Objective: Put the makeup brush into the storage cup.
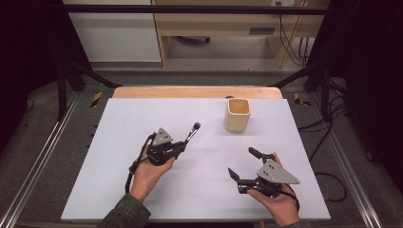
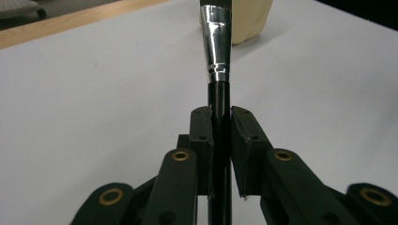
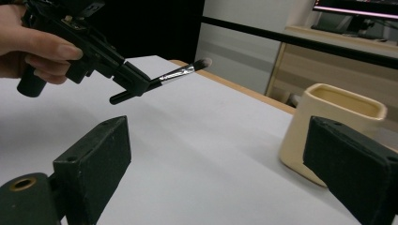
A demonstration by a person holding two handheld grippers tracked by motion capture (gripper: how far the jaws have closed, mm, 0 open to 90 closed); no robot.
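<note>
The left gripper (image 1: 183, 146) has its jaws clamped on the black handle of a makeup brush (image 1: 192, 132), bristles aimed toward the table's far edge, short of the cream square cup (image 1: 237, 115). The right gripper (image 1: 244, 165) hangs with jaws spread wide near the table's (image 1: 119, 123) front right corner

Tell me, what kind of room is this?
Probably a lab recording bench, not a home: a white tabletop inside a black metal frame, cables trailing on the floor, and a person holding a handheld left gripper.

Black brush (image 1: 192, 132), tilted toward cream cup (image 1: 237, 115)
</note>
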